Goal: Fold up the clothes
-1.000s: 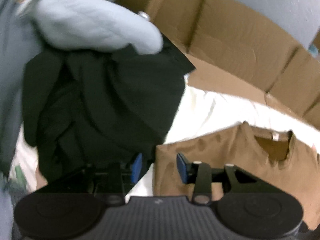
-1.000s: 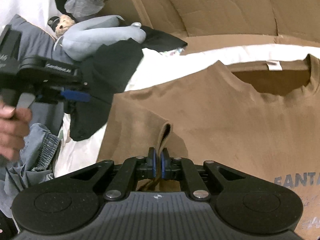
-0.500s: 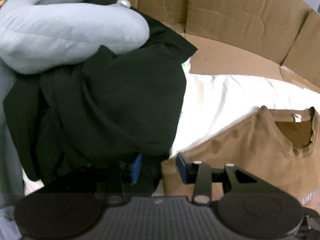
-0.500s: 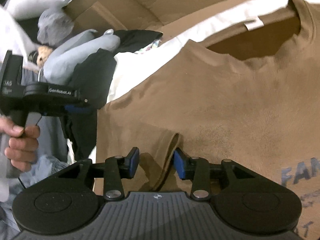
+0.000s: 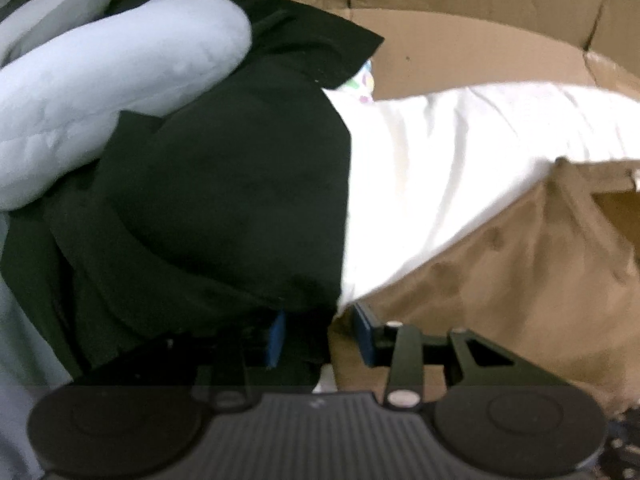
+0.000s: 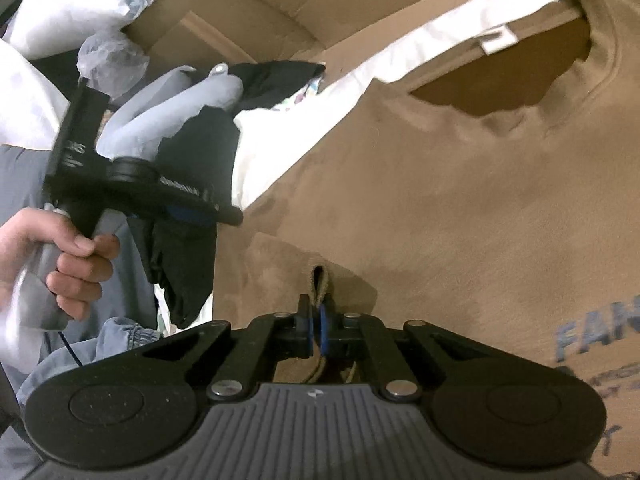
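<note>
Cardboard walls [image 6: 256,4] are standing round the back of a white sheet [image 5: 440,168] that is carrying the clothes. Brown T-shirt [image 6: 460,208] is lying flat on that sheet w/ its collar and white label twd the sheet's far edge, blue print showing at the right side of the right wrist view.

Right gripper [image 6: 315,330] is sitting low over the shirt's near-left part, jaws closed on a raised fold of the brown fabric, prob. the sleeve; the pinched loop is standing up just ahead of the blue pads [image 6: 322,332].

Left gripper [image 5: 318,336] is hovering at the shirt's left edge, jaws apart, nothing between them. One pad is over the black garment [image 5: 224,200], the other over brown cloth. In the right wrist view a hand [image 6: 68,248] is gripping its handle, and it is pointing twd the shirt's left shoulder.

Black garment is bunched at the sheet's left edge, touching a pale grey padded piece [image 5: 104,92] that is resting on top of it. Blue-grey clothes [image 6: 120,340] are piled nr the left corner.
</note>
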A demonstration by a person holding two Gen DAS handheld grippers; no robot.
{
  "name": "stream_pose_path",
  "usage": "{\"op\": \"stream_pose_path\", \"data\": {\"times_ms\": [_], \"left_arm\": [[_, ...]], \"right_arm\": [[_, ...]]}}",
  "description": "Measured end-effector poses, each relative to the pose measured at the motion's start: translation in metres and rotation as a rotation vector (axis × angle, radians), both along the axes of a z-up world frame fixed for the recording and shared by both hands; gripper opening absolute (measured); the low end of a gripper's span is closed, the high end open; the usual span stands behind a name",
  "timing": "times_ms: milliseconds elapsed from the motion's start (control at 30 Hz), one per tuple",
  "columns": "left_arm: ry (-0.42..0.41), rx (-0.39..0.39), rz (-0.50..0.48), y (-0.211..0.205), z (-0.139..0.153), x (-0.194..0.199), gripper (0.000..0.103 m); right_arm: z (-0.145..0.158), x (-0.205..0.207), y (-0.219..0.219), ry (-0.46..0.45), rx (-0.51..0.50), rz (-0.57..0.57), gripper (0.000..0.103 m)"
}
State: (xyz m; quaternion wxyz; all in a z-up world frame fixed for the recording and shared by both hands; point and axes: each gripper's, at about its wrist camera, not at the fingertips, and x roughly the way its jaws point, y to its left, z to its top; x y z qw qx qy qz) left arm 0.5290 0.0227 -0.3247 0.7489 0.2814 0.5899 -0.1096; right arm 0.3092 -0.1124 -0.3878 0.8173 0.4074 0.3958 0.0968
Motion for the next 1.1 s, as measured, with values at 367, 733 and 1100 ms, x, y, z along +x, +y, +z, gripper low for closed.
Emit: {"op": "stream_pose_path", "data": {"times_ms": [367, 733, 1100], "left_arm": [[-0.023, -0.015, 0.137, 0.0, 0.007, 0.008, 0.035], [-0.001, -0.088, 0.046, 0.013, 0.048, -0.028, 0.012], [0.056, -0.11, 0.103, 0.017, 0.008, -0.029, 0.006]], "right_arm": [[-0.001, -0.012, -0.012, 0.079, -0.042, -0.046, 0.0], [-0.004, -0.011, -0.01, 0.083, -0.042, -0.048, 0.001], [-0.005, -0.012, -0.011, 0.071, -0.044, -0.045, 0.001]]}}
